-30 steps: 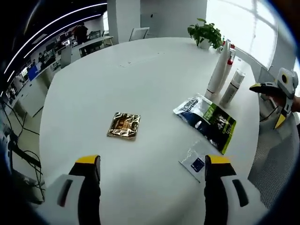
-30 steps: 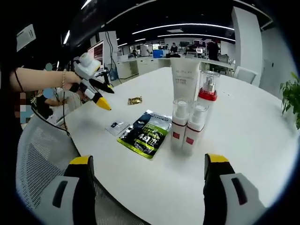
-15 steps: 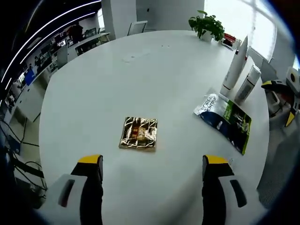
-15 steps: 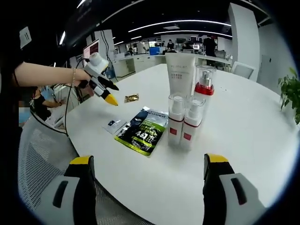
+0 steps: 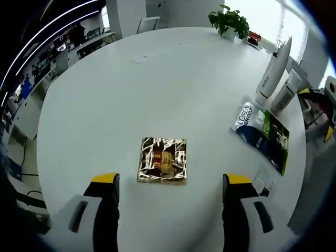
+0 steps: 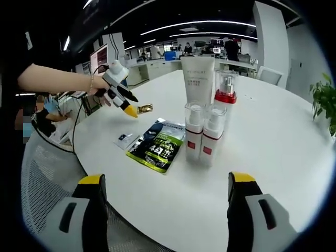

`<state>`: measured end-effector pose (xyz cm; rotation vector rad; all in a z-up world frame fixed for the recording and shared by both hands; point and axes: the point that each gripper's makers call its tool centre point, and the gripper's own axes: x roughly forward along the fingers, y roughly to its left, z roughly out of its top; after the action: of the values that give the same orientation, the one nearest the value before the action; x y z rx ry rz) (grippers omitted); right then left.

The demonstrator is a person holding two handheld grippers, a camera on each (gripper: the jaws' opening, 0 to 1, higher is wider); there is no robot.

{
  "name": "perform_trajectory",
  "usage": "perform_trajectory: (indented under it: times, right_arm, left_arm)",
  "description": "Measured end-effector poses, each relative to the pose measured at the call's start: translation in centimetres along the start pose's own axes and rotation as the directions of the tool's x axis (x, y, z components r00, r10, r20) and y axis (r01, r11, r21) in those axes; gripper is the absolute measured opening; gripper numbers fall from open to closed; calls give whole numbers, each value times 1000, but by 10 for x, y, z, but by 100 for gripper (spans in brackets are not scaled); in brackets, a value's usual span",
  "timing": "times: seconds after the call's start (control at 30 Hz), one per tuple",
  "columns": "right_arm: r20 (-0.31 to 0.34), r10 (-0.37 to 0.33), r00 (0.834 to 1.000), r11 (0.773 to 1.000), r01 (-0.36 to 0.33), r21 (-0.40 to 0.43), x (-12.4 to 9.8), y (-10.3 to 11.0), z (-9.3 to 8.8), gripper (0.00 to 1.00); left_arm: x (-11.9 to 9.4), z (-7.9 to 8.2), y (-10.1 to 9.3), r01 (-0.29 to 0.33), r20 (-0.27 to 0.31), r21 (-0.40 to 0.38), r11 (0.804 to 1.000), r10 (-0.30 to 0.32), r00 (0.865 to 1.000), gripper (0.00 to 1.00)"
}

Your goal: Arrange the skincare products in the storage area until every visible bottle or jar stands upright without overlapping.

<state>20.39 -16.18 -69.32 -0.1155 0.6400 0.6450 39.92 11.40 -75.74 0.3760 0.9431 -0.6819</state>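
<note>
I moved my left gripper (image 5: 165, 197) in over the gold packet (image 5: 163, 160), which ended up just beyond my wide-apart jaws. My right gripper (image 6: 167, 197) edged slightly nearer the upright bottles (image 6: 202, 132).

Left gripper (image 5: 165, 197): jaws wide apart, nothing between them; yellow tips at lower centre of the left gripper view.
Left gripper, right gripper view: upper left, yellow tips pointing down-right.
Hand (image 6: 101, 86): wrapped around that gripper's body; bare forearm extends from the left edge.
Right gripper (image 6: 167, 197): jaws wide apart, empty; lower frame.
</note>
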Motion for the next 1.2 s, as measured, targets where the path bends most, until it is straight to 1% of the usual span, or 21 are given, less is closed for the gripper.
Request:
perform_trajectory:
  times: [0.07,0.13,0.23,0.3,0.4,0.57,0.7,0.8,0.87,0.9,1.2]
  right_arm:
    - [0,-2,1000,1000,2,-2,0,-1,0,96]
    - [3,-2,1000,1000,2,4,0,-1,1,96]
    - [10,-7,1000,1000,7,11,0,-2,1,96]
    - [8,-9,1000,1000,9,13,0,-3,1,96]
    - [10,-12,1000,1000,11,13,0,-3,1,96]
    - [8,-13,1000,1000,13,13,0,-3,1,96]
    - [8,-15,1000,1000,15,13,0,-4,1,95]
    - [8,-14,1000,1000,14,12,0,-4,1,95]
    - [7,-14,1000,1000,14,11,0,-4,1,95]
    - [7,-14,1000,1000,14,11,0,-4,1,95]
    - [12,-16,1000,1000,16,6,-1,-4,2,94]
  left_arm:
    - [2,2,1,-2,-5,0,1000,2,1000,70]
    - [5,4,0,2,-4,7,1000,-2,1000,69]
    - [10,3,2,8,-24,33,999,-7,1000,66]
    - [16,5,8,10,-32,44,999,-8,999,64]
    - [17,3,4,33,-40,52,998,-31,999,60]
    - [18,4,5,47,-47,60,997,-44,998,60]
    - [17,4,6,55,-46,74,996,-51,998,56]
    - [15,4,3,60,-35,80,995,-57,998,50]
    - [14,3,-1,73,-37,91,993,-70,997,38]
    - [13,3,-2,76,-38,94,993,-72,997,35]
    - [13,4,0,75,-40,115,991,-71,997,34]
